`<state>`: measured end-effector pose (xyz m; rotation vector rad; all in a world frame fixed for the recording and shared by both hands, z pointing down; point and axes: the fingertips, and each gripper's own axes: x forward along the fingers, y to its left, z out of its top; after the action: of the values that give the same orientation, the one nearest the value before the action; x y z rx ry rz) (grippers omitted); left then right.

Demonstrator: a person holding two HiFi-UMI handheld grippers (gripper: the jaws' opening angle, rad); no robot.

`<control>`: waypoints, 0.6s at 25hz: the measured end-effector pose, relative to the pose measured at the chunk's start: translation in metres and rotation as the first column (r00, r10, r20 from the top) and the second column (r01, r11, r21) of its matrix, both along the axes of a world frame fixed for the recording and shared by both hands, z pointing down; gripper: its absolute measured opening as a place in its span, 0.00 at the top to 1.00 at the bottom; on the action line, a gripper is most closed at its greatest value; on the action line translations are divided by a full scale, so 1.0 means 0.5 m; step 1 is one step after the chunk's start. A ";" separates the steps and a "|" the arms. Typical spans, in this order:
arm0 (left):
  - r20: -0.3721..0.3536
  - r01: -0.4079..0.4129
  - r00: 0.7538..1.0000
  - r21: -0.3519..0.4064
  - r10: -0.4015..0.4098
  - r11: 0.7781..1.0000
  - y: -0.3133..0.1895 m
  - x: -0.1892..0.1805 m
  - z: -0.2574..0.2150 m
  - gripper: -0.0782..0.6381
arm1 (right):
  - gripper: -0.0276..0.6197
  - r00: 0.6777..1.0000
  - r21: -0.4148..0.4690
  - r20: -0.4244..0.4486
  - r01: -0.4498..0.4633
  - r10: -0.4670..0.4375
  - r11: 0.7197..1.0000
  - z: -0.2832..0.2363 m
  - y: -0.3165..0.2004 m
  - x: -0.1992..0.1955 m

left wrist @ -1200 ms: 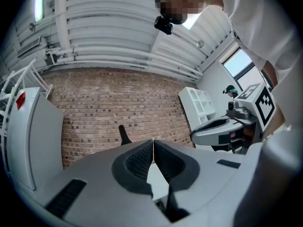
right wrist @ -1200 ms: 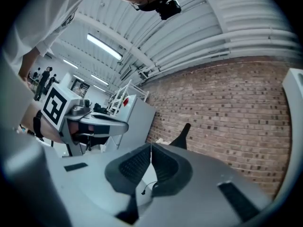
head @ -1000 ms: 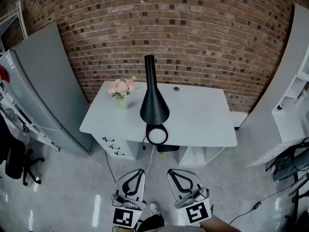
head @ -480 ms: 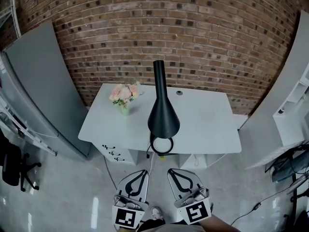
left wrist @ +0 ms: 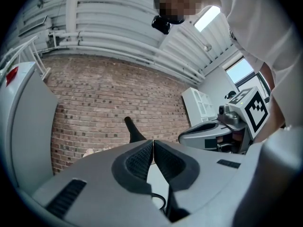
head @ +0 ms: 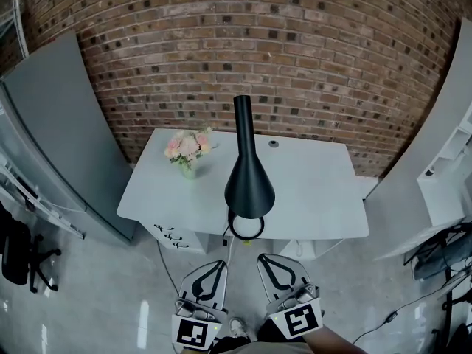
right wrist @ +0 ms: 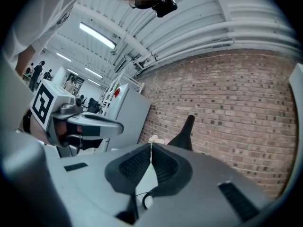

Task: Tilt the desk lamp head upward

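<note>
Left claw (head: pixel 213 265) and right claw (head: pixel 268 259): both pressed together, empty, short of the bench (head: pixel 317 190). Lamp head (head: pixel 249 179) has shifted centre-view; approach under way, untouched.

Left claw (head: pixel 212 269) and right claw (head: pixel 277 265) held low, side by side, tips pointing forward, both with jaws closed, empty.

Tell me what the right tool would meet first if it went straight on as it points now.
Probably the lamp, just right of the line of the right tool; it might slip past to the flowers behind. Depth is unclear.
</note>
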<state>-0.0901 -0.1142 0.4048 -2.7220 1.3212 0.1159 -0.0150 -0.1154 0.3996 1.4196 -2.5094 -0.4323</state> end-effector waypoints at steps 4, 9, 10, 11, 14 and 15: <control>-0.006 0.050 0.999 -0.004 -0.050 0.999 -0.027 0.002 0.003 0.87 | 0.93 0.999 -0.014 -0.007 0.039 -0.039 0.999 0.011 -0.026 0.008; 0.022 0.107 0.994 0.006 -0.107 0.994 -0.059 0.016 -0.009 0.87 | 0.93 0.997 -0.020 -0.012 0.073 -0.073 0.997 0.029 -0.071 0.035; 0.026 0.120 0.992 0.011 -0.120 0.993 -0.065 0.016 -0.012 0.87 | 0.93 0.997 -0.023 -0.015 0.078 -0.078 0.997 0.034 -0.082 0.038; 0.024 0.133 0.991 0.015 -0.133 0.991 -0.069 0.015 -0.013 0.87 | 0.93 0.996 -0.027 -0.023 0.084 -0.084 0.996 0.040 -0.090 0.041; 0.024 0.162 0.987 0.006 -0.162 0.987 -0.079 0.013 -0.006 0.87 | 0.93 0.994 -0.028 -0.043 0.100 -0.101 0.995 0.056 -0.108 0.046; 0.021 0.169 0.985 0.004 -0.170 0.986 -0.081 0.013 -0.004 0.87 | 0.93 0.993 -0.026 -0.049 0.105 -0.106 0.994 0.062 -0.114 0.048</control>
<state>-0.0834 -0.1549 0.4029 -2.5874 1.5381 0.0734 0.0091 -0.1723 0.4306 1.2562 -2.5483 -0.4508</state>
